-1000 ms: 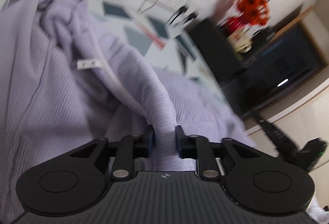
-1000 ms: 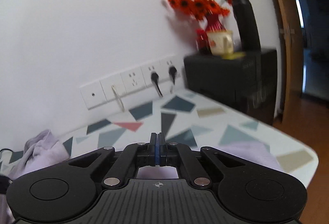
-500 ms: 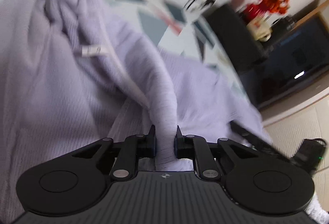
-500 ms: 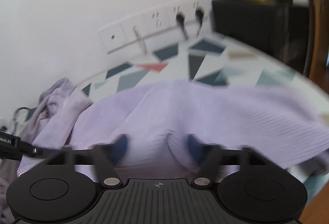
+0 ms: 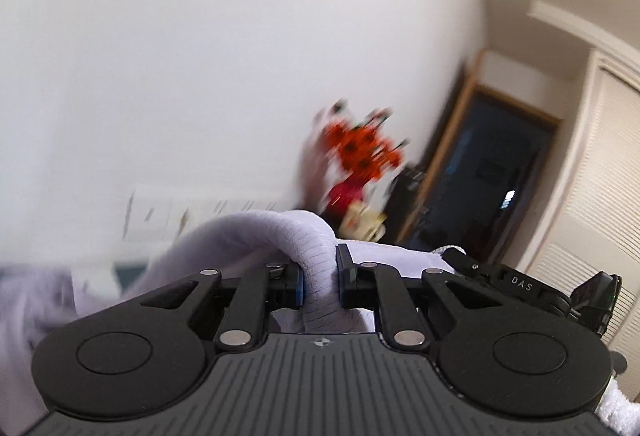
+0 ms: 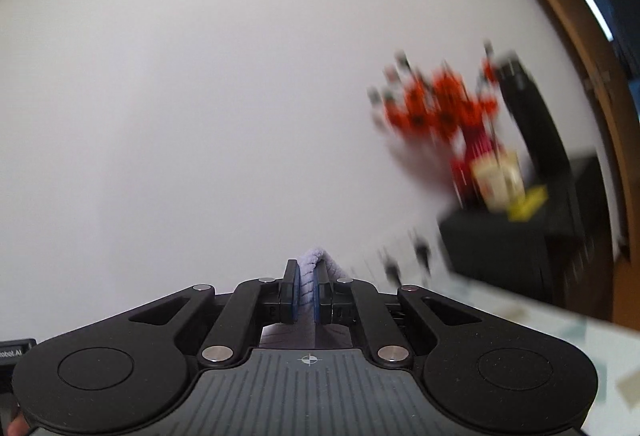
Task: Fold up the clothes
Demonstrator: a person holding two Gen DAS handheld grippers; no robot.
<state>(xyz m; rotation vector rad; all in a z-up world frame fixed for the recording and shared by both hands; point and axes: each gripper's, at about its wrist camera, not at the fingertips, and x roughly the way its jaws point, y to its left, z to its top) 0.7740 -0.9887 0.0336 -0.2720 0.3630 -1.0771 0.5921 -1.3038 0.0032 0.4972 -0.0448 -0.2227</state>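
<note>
A lilac ribbed knit garment (image 5: 256,232) is held up in the air by both grippers. My left gripper (image 5: 319,270) is shut on a thick rolled fold of it; the cloth drapes left and down out of view. My right gripper (image 6: 306,286) is shut on a small bunched edge of the same garment (image 6: 310,264), which pokes up between the pads. The right gripper also shows at the right edge of the left wrist view (image 5: 520,284). Both cameras point up at the white wall, so most of the garment is hidden.
A black cabinet (image 6: 516,252) stands at the right with a red vase of orange flowers (image 6: 436,108) and a cream mug (image 6: 500,182). Wall sockets (image 5: 200,212) sit low on the wall. The patterned table edge (image 6: 560,320) shows at lower right. A doorway (image 5: 492,192) lies beyond.
Both grippers have lifted and tilted up, so the table dropped out of view. The right gripper, open over the cloth half a second ago, has shut on it.
</note>
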